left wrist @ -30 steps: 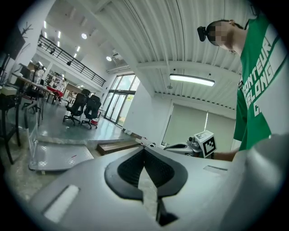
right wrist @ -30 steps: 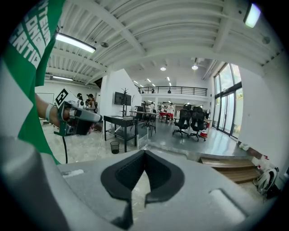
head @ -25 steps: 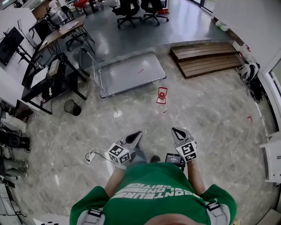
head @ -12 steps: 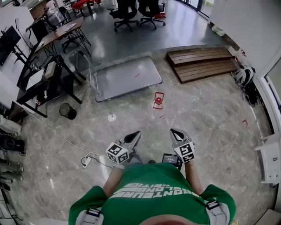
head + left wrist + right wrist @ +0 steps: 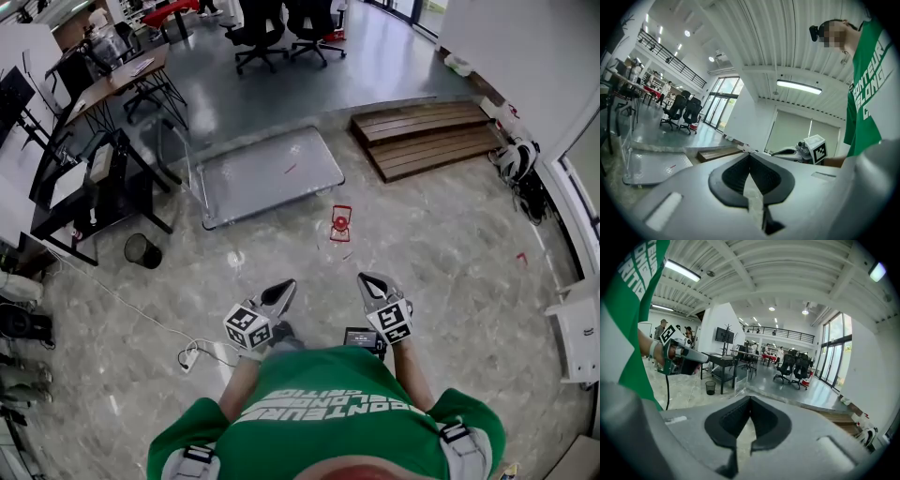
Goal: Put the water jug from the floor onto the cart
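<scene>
Shut tight, the left hand-held gripper [image 5: 279, 291] has its two jaws pressed together with nothing between them. The right hand-held gripper [image 5: 367, 281] is shut the same way and is empty too. In the head view they sit side by side, a little apart, in front of a person in a green shirt [image 5: 328, 412]. Both point to 12 o'clock. The left one points level and the right one tips down a bit.

The water jug [image 5: 340, 223] is a small thing with a red top. It stands on the grey stone floor [image 5: 450, 244], at 12 o'clock from the two hand-held grippers and well apart from them. Nothing is touching it.

The cart [image 5: 267, 173] is a flat grey one with a tall handle on its left end. It lies at 11 o'clock from the jug, near it but not touching it. The flat top of the cart has only a tiny red mark on it.

Some low wooden steps [image 5: 427, 136] lie at 1 o'clock from the jug. A round black bin [image 5: 142, 250] stands at 10 o'clock from the left hand-held gripper. A white plug strip [image 5: 187, 356] with a thin cord lies on the floor at 8 o'clock from that gripper. Far off at 12 o'clock are black office chairs [image 5: 258, 21]. A bench [image 5: 117, 80] with dark legs stands at 11 o'clock.
</scene>
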`<move>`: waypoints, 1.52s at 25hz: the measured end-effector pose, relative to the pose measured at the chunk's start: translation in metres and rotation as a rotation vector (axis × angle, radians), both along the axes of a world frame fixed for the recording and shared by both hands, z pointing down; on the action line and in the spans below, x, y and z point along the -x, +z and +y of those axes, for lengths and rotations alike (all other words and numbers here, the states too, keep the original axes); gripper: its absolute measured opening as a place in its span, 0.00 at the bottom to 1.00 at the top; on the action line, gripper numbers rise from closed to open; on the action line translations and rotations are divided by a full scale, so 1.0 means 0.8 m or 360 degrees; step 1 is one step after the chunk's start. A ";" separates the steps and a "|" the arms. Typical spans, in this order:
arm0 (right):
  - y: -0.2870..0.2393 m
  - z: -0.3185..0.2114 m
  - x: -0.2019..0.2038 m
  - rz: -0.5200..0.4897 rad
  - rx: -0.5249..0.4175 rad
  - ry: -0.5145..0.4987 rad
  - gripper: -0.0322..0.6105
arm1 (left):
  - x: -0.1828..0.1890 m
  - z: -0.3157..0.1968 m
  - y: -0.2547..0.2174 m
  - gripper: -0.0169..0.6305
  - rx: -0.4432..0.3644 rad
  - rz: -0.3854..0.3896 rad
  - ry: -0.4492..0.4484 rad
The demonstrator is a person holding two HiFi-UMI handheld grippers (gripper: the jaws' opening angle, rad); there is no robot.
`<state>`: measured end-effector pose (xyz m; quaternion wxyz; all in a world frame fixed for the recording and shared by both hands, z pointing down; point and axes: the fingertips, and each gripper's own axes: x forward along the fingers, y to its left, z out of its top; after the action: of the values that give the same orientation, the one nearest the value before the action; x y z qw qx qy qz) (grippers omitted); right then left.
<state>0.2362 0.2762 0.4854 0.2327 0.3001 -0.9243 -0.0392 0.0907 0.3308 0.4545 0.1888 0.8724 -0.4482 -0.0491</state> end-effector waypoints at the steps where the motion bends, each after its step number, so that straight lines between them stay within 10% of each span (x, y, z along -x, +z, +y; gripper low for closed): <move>1: 0.000 -0.004 0.005 0.0006 -0.0004 0.0007 0.04 | 0.005 -0.005 0.000 0.04 -0.0002 0.0002 0.0008; 38: 0.035 -0.058 0.178 0.0268 0.0032 0.0014 0.04 | 0.190 -0.073 0.041 0.04 0.0064 0.0136 0.0048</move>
<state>0.0935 0.2298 0.5133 0.3128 0.2974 -0.9004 -0.0541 -0.0611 0.2724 0.4876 0.2259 0.8721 -0.4276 -0.0744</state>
